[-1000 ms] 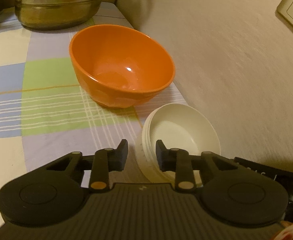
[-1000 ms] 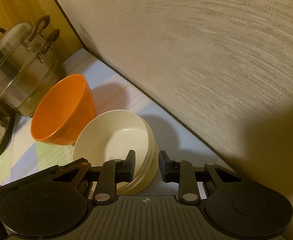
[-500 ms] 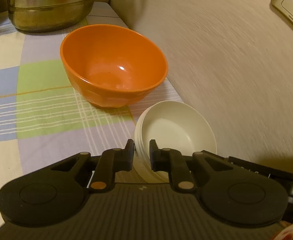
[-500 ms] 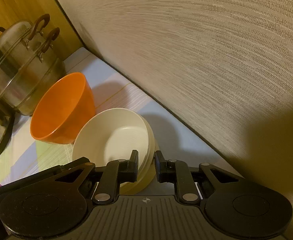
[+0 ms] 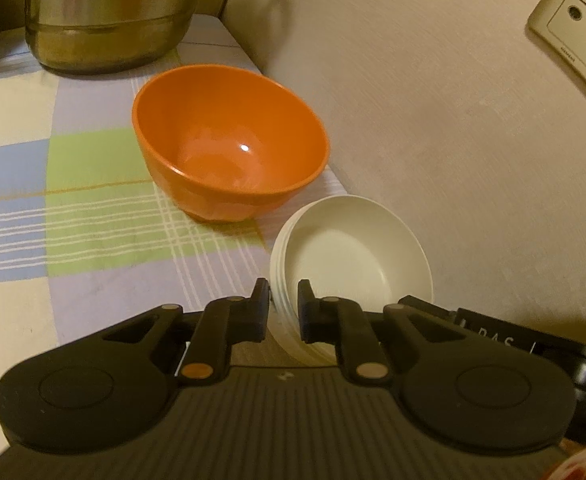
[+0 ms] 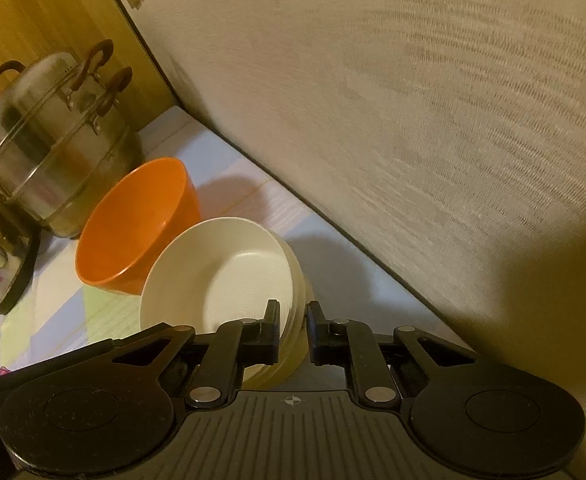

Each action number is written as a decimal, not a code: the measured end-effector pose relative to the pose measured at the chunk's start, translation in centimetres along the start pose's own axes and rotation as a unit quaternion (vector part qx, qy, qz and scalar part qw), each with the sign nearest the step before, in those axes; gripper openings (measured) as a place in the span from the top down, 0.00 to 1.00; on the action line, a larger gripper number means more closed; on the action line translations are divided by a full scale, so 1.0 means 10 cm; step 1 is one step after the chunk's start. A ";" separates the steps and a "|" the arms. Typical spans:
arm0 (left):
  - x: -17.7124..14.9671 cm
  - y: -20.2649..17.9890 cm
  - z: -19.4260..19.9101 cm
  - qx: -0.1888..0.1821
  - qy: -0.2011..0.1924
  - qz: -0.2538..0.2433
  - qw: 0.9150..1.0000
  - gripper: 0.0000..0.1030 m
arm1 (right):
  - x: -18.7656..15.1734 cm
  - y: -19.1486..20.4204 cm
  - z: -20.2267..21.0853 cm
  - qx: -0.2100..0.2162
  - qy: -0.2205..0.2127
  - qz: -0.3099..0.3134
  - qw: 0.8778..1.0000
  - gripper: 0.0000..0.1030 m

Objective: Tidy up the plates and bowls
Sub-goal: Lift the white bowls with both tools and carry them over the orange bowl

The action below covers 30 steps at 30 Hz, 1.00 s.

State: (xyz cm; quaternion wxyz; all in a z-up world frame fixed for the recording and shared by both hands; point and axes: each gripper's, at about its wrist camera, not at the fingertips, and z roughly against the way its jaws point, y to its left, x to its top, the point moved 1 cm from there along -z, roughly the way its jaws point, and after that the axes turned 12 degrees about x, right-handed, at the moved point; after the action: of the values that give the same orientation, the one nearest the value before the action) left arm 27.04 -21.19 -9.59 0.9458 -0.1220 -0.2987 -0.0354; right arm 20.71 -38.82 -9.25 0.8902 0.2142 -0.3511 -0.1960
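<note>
In the left wrist view, the left gripper (image 5: 283,294) points down at a slant with its jaws narrowed onto the near left rim of the stack of white plates (image 5: 353,256), which sits on the checked cloth (image 5: 93,208) against the wall (image 5: 433,100), just in front of the orange bowl (image 5: 229,160). In the right wrist view, the right gripper (image 6: 293,316), also angled downward, pinches the right edge of the same stack of white plates (image 6: 221,268), with the orange bowl (image 6: 141,224) and a steel pot (image 6: 53,148) beyond.
</note>
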 end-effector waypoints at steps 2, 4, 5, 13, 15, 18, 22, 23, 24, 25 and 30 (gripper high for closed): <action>0.02 -0.01 0.03 -0.001 -0.003 -0.001 1.000 0.88 | 0.01 0.01 0.04 0.001 -0.004 0.001 1.000 0.87; 0.03 -0.02 0.06 -0.003 -0.006 -0.001 1.000 0.88 | 0.02 0.02 0.07 0.001 -0.008 0.002 1.000 0.87; 0.04 -0.02 0.08 -0.004 -0.008 -0.002 1.000 0.88 | 0.02 0.03 0.10 0.001 -0.010 0.001 1.000 0.87; 0.12 -0.06 0.25 -0.006 -0.023 -0.003 1.000 0.88 | 0.07 0.11 0.24 0.007 -0.020 0.004 1.000 0.87; 0.14 -0.06 0.30 -0.006 -0.027 -0.004 1.000 0.88 | 0.08 0.14 0.27 0.008 -0.022 0.006 1.000 0.87; 0.16 -0.05 0.38 -0.004 -0.031 -0.004 0.999 0.88 | 0.09 0.19 0.33 0.011 -0.024 0.010 1.000 0.87; 0.18 0.00 0.49 -0.002 -0.039 -0.001 0.999 0.88 | 0.09 0.26 0.40 0.017 -0.026 0.016 0.999 0.87; 0.18 0.01 0.52 -0.002 -0.041 0.000 0.999 0.88 | 0.08 0.28 0.42 0.019 -0.027 0.018 0.999 0.87; 0.18 0.03 0.55 -0.001 -0.043 0.001 0.999 0.88 | 0.08 0.31 0.43 0.020 -0.027 0.019 0.999 0.88; 0.18 0.04 0.59 0.000 -0.045 0.002 0.999 0.88 | 0.08 0.33 0.44 0.022 -0.027 0.021 0.999 0.88; 0.22 0.12 0.74 0.005 -0.054 0.008 0.999 0.88 | 0.08 0.47 0.47 0.029 -0.027 0.031 0.999 0.88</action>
State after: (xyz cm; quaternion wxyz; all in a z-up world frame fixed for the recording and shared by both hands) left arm 24.87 -18.20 -2.75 0.9293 -0.1216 -0.3482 -0.0197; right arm 18.91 -36.43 -3.27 0.8793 0.2240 -0.3872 -0.1638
